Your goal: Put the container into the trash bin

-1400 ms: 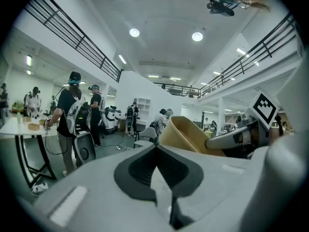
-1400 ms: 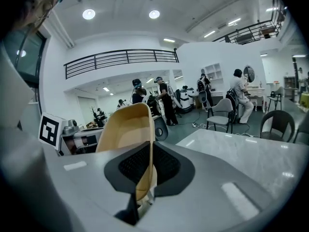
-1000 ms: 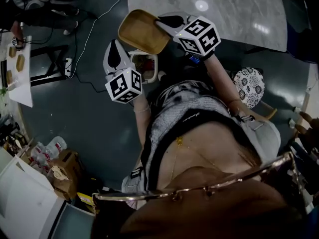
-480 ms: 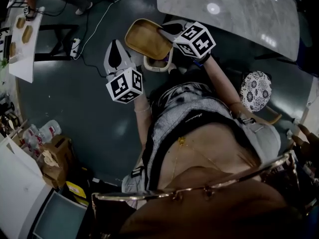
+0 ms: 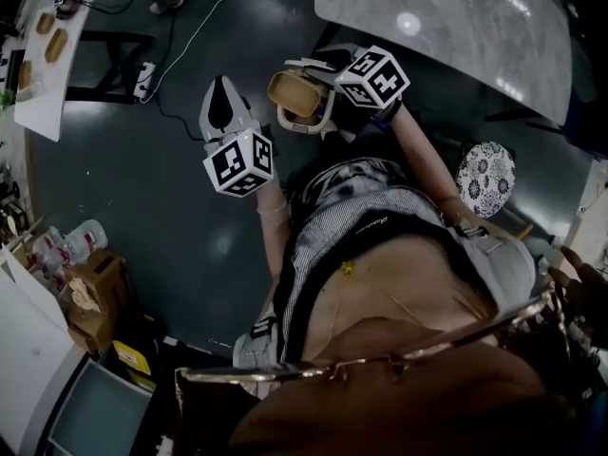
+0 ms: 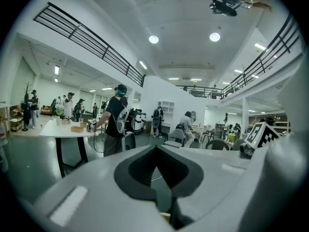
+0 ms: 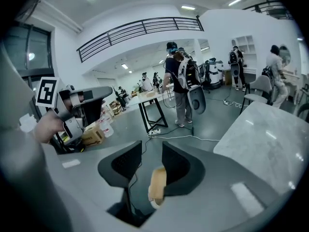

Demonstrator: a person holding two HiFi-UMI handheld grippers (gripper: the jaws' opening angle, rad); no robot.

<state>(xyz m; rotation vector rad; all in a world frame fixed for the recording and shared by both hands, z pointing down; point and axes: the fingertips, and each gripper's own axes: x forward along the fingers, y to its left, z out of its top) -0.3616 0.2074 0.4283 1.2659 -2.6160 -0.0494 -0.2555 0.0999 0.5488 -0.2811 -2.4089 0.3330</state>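
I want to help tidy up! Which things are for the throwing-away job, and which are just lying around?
For the job: container, trash bin.
Just lying about: marble table, patterned stool, cardboard box, plastic bottles.

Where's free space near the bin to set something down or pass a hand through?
Free: the marble table beyond the trash bin, its top bare; open floor left of the left hand-held gripper. Crowded: the bin mouth, with the container over it; bottles and cardboard box lower left.
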